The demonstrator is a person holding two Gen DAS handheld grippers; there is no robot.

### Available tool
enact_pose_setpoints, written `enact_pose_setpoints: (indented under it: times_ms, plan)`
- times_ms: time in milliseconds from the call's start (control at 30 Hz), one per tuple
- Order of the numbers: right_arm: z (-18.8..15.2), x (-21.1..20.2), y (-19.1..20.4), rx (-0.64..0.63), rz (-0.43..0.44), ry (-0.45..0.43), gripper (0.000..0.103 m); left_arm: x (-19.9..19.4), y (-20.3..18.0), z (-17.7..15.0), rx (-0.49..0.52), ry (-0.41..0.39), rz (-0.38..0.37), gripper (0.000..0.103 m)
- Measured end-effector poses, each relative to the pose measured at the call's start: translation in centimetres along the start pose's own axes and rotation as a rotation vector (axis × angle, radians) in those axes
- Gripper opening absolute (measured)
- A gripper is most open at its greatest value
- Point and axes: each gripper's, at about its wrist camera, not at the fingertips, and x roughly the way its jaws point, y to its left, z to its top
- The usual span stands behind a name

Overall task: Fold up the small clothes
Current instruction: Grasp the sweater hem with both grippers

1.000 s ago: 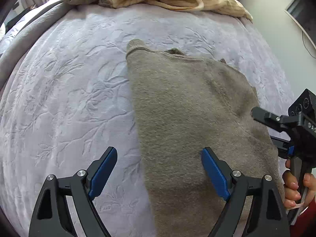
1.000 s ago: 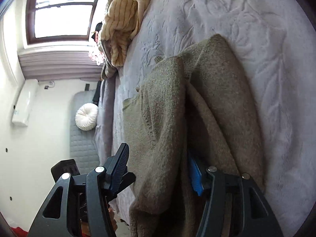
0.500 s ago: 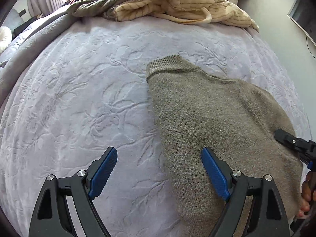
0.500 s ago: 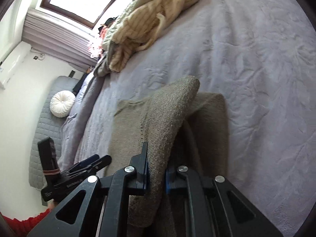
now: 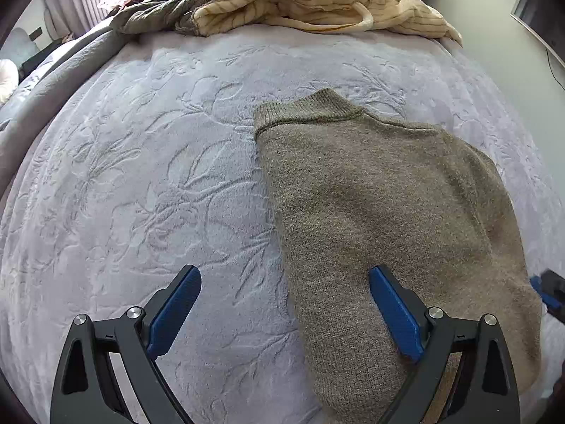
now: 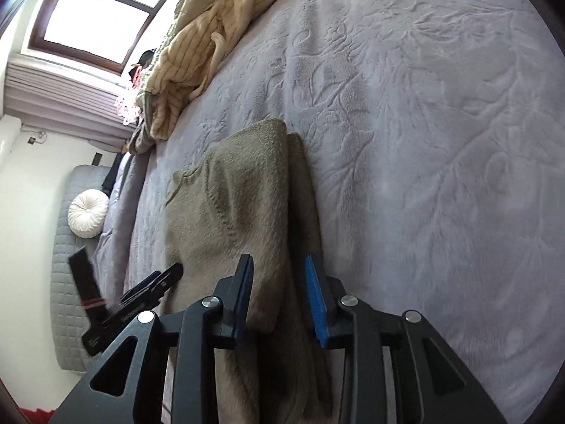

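A small taupe knit sweater (image 5: 381, 212) lies folded on the lavender embossed bedspread (image 5: 141, 183), its ribbed collar pointing away from me. My left gripper (image 5: 282, 311) is open wide and empty, straddling the sweater's left edge near its near end. In the right wrist view the sweater (image 6: 240, 205) lies with a folded layer along its right side. My right gripper (image 6: 279, 296) is partly open; the sweater's folded edge lies loose between its blue pads (image 6: 316, 304). The left gripper (image 6: 141, 293) shows at the left of that view.
A heap of cream striped and olive clothes (image 5: 282, 0) lies at the far end of the bed; it also shows in the right wrist view (image 6: 197, 49). A grey blanket (image 5: 42, 81) runs along the left side. A round white cushion (image 6: 88, 213) sits off the bed.
My right gripper closed on the sweater's folded edge, carried it over, and has now opened, leaving the fold lying flat. My left gripper stayed open while the view shifted, putting the sweater further right.
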Motion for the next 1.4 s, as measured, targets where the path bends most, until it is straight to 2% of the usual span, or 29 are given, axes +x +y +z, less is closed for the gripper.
enact_pose_setpoints:
  times_ms: [67,100,233,300,333,367,433,467,500,567,600,633,667,733,800,833,900,1000,1067,1133,1167,1267,1400]
  plan:
    - [-1.6,-1.6,-0.1,0.055,0.104,0.012,0.034,-0.1,0.0,-0.1,0.003,-0.003,-0.002,0.097]
    - [-2.4,-2.1,0.1,0.054,0.107,0.014,0.034,-0.1,0.0,-0.1,0.007,-0.003,0.000,0.097]
    - [-4.9,-1.4,2.2,-0.080,-0.041,0.077,0.034,-0.4,0.0,0.0,0.011,0.005,0.000,0.097]
    - [-6.0,-0.3,1.7,-0.112,-0.143,0.095,0.009,-0.4,0.1,-0.1,0.018,0.001,-0.001,0.097]
    - [-6.7,0.1,0.4,-0.102,-0.182,0.100,0.006,-0.4,0.1,-0.1,0.019,0.002,-0.008,0.097]
    - [-7.1,0.6,-1.1,-0.060,-0.183,0.101,0.006,-0.5,0.2,-0.2,0.018,0.008,-0.020,0.097]
    - [-7.4,0.3,-3.7,0.088,-0.102,0.085,0.006,-1.1,0.3,-0.3,0.023,0.011,-0.032,0.097]
    - [-7.0,0.2,-3.7,0.115,-0.090,0.070,0.006,-1.6,0.5,-0.4,0.033,0.003,-0.033,0.097]
    - [-7.0,-0.3,-3.4,0.104,-0.126,0.056,0.006,-2.2,0.6,-0.6,0.044,-0.003,-0.032,0.097]
    - [-7.4,-1.2,-2.7,0.061,-0.206,0.054,0.021,-3.3,1.2,-0.9,0.042,0.010,-0.055,0.097]
    - [-7.5,-1.8,-2.2,0.041,-0.229,0.048,0.021,-4.0,1.4,-1.2,0.039,0.019,-0.085,0.096]
    - [-7.6,-2.4,-1.6,0.017,-0.258,0.038,0.020,-4.7,1.5,-1.4,0.040,0.023,-0.122,0.094]
    - [-7.5,-2.9,-1.0,-0.008,-0.276,0.026,0.017,-5.4,1.4,-1.7,0.046,0.024,-0.157,0.085]
    - [-6.9,-4.1,0.3,-0.046,-0.266,0.000,0.008,-6.5,0.8,-2.2,0.060,0.040,-0.229,0.079]
    - [-6.1,-4.5,1.6,-0.078,-0.240,-0.020,0.007,-7.0,0.0,-2.6,0.057,0.063,-0.321,0.056]
    - [-5.7,-4.1,2.5,-0.094,-0.223,-0.023,0.006,-6.8,-0.5,-2.7,0.048,0.084,-0.361,0.052]
    - [-4.9,-3.0,4.0,-0.132,-0.191,-0.026,0.006,-6.2,-1.3,-2.9,0.017,0.110,-0.430,0.034]
    - [-4.0,-0.5,5.3,-0.174,-0.171,0.005,0.006,-5.3,-2.2,-3.6,0.012,0.111,-0.423,0.034]
    - [-3.9,2.2,5.2,-0.198,-0.213,0.051,0.005,-4.3,-2.2,-4.2,0.003,0.129,-0.418,0.034]
    - [-4.3,4.7,3.3,-0.186,-0.258,0.113,0.000,-3.4,-1.6,-5.1,-0.011,0.153,-0.416,0.024]
    - [-4.4,5.4,2.3,-0.174,-0.242,0.117,0.000,-3.0,-1.5,-5.5,-0.012,0.167,-0.423,0.021]
    - [-4.5,5.3,1.8,-0.187,-0.212,0.101,0.000,-2.6,-1.4,-6.7,0.002,0.188,-0.405,0.020]
    - [-5.2,4.1,2.7,-0.229,-0.262,0.105,0.000,-3.4,-2.0,-8.0,0.053,0.174,-0.341,0.020]
